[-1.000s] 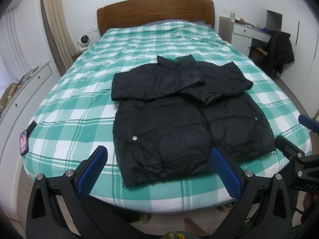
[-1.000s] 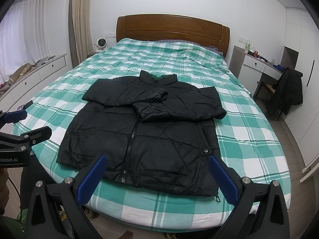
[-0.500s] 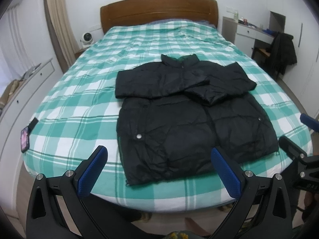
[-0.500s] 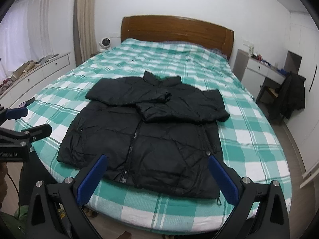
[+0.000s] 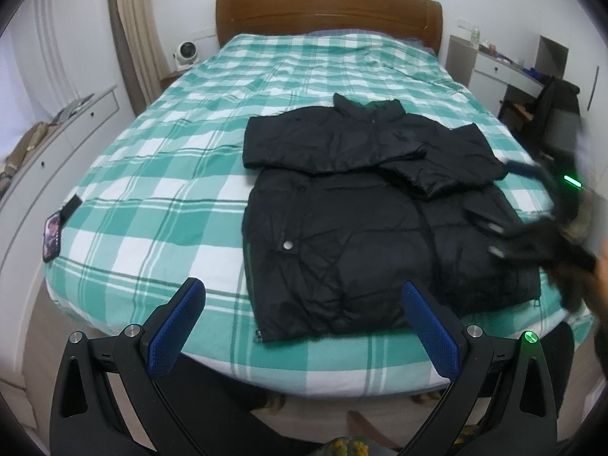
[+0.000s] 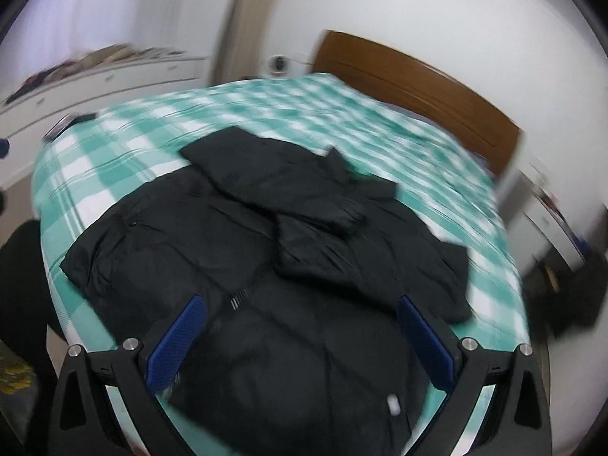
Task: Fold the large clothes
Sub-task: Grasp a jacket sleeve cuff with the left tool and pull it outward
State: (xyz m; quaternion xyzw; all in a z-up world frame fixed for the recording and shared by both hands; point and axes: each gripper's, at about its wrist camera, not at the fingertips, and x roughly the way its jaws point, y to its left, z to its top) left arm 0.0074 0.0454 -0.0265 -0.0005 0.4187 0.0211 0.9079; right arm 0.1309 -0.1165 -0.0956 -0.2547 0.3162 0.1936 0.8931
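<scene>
Sleeves are already folded across the chest of the black jacket (image 5: 364, 209), so the next fold looks like bottom up to the top. The jacket lies flat and puffy on the green checked bed (image 5: 159, 174), near the foot end. The right claw (image 6: 300, 338) is wide open over the hem, holding nothing. The left claw (image 5: 304, 326) is wide open too, empty, near the bed's edge. Next, each claw should pinch a bottom corner.

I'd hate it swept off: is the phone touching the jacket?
Apart. Left wrist view: a wide stretch of checked sheet separates phone and jacket.
</scene>
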